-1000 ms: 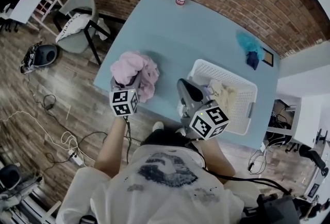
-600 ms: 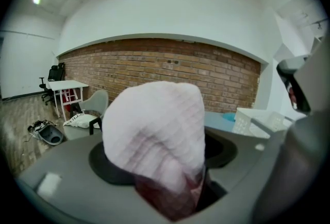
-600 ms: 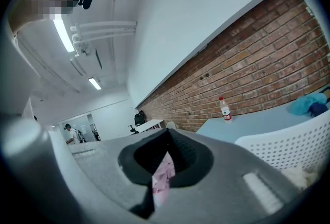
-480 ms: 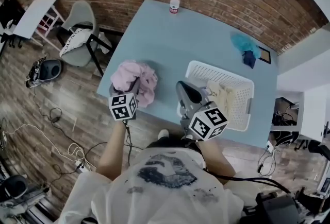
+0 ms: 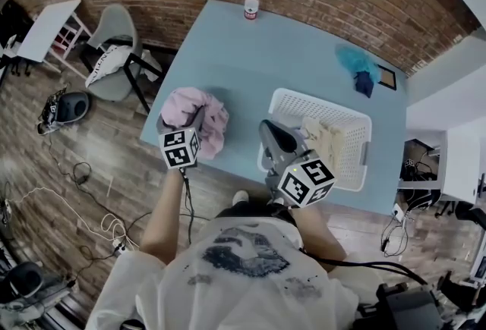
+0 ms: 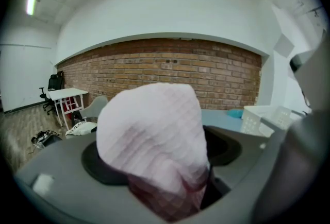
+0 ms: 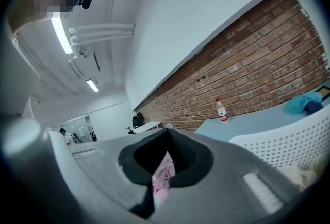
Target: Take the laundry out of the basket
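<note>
Change: the left tongs [image 5: 184, 121] have just been opening, and the pink garment [image 5: 203, 110] bulges up between their spread jaws, apparently no longer pinched.
Left tongs: released, tips down in the heap on the desk [image 5: 281, 55].
Pink garment: bunched on the desk under and just beyond the left tongs, well to the left of the right tongs.
Right tongs: [image 5: 275, 137] clenched on nothing, hovering at the near rim of the white laundry basket [image 5: 292, 103].
Remaining laundry: a cream piece [image 5: 323, 140] lies inside the basket, just ahead of the right tongs.
Meaning: the pink piece looks delivered; the drop seems nearly complete.
Next, as a judgement: the right tongs need to spread and dip into the basket for the cream piece.
</note>
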### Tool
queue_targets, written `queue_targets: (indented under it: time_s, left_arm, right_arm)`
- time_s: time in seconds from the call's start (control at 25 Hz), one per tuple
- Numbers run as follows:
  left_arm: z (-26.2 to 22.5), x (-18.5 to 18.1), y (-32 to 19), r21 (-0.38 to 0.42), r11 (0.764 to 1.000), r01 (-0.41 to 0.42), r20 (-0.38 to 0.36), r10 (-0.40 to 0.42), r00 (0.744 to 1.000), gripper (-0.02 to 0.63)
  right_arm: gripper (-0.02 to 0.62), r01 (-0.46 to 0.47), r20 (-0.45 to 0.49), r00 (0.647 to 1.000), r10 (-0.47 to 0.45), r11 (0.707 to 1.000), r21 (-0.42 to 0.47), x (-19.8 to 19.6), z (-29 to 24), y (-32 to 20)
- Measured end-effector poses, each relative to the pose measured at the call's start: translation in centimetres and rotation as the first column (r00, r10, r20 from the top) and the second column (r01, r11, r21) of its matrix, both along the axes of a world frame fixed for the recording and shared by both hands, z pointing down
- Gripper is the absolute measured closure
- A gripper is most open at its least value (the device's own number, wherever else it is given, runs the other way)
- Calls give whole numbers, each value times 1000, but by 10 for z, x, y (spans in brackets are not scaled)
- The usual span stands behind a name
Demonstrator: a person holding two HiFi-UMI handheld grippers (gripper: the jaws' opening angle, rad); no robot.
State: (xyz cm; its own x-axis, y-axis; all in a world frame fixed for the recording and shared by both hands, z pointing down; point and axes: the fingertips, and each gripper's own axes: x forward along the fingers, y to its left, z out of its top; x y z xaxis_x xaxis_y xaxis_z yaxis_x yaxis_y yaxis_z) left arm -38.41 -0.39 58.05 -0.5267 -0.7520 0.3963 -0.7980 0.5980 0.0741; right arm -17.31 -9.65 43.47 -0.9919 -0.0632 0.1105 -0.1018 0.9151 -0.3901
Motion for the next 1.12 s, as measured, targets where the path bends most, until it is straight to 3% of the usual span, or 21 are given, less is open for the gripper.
queue_targets:
  time_s: [0.36, 1.12]
  left_arm:
    - [-20, -11, -37, 46, 998, -42, 7, 42, 999, 195]
    - [-29, 36, -115, 76, 972, -223, 23, 222, 975, 195]
  right_arm:
    - [598, -19, -4, 1000, 19, 1000, -3, 0, 1, -14]
    - [598, -84, -8, 996, 84, 996, -15, 14, 6, -48]
